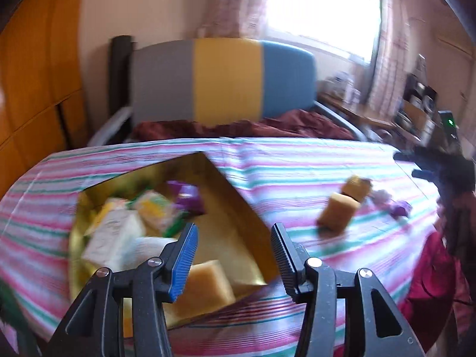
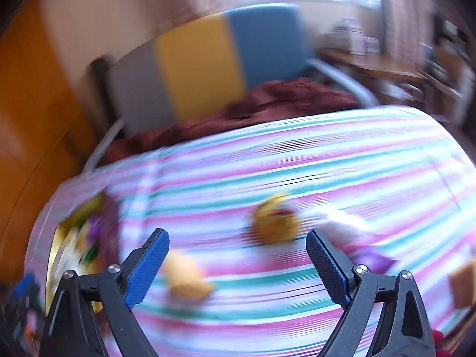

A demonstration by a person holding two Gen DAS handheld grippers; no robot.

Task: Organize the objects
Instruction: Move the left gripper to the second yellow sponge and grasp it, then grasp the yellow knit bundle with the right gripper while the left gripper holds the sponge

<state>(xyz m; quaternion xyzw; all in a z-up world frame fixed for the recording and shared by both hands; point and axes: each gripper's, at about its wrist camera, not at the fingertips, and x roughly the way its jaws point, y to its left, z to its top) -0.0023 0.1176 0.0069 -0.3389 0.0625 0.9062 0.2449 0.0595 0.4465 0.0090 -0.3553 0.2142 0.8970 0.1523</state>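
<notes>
Striped tablecloth (image 1: 297, 163) carries gold box (image 1: 238, 208), part-filled. Your left gripper (image 1: 233, 254) hangs over box, jaws apart, empty. Right gripper (image 2: 238, 263) wide, empty, near yellow packet (image 2: 186, 275). Steady wrist, straddle packet squarely, then close.

No legible text; print on packets (image 1: 119, 232) in gold box (image 1: 226, 196) blurred.
</notes>
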